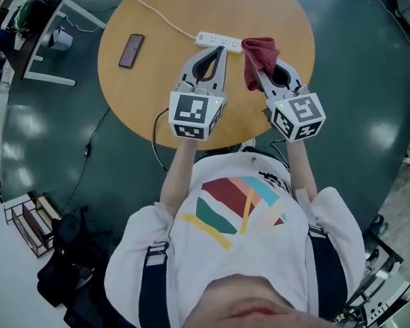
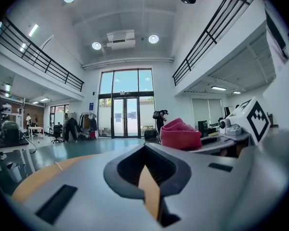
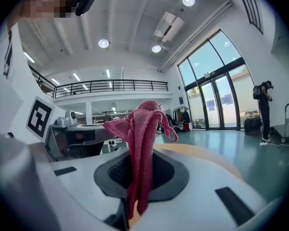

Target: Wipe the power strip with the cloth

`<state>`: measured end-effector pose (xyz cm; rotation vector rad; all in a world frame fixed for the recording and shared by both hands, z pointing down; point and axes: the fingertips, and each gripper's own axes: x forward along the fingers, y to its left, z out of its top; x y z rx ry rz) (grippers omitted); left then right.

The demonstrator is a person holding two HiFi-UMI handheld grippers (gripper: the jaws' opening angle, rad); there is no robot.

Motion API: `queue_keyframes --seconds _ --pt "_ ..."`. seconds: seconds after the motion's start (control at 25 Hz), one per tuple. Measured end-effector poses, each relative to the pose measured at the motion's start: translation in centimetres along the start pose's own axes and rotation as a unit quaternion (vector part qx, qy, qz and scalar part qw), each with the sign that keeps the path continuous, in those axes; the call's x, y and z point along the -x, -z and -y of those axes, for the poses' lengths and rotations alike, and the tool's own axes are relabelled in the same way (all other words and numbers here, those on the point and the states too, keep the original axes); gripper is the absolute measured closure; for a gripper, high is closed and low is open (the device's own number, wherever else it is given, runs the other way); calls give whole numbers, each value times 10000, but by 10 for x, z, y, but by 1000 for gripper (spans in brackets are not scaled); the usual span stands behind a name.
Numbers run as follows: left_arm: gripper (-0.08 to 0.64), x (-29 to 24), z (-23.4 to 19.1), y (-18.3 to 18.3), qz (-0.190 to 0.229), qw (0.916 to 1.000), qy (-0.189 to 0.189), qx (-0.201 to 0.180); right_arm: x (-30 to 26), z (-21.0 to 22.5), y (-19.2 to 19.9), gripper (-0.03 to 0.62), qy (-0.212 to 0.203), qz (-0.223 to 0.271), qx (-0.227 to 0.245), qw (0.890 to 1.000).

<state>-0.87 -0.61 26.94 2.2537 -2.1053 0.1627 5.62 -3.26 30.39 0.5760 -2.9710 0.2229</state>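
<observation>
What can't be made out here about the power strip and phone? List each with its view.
Power strip, right end: head view, hidden behind the cloth.
Its sockets: head view, too small; neither gripper view shows the strip.
Phone screen: head view, too small and dark.

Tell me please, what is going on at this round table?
A person holds a gripper in each hand above a round table. The right gripper is shut on a red cloth, which sticks out in front of it. The left gripper is shut and empty. The white power strip lies on the table ahead of both, and a phone lies further left. The cloth appears lifted, not on the strip.
</observation>
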Motion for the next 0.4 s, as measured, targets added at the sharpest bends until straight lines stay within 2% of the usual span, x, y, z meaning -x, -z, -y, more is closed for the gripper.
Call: queue_keyframes --seconds 0.4 --pt "520 7 3 -4 19 10000 -47 -86 11 2 6 552 12 -69 56 10000"
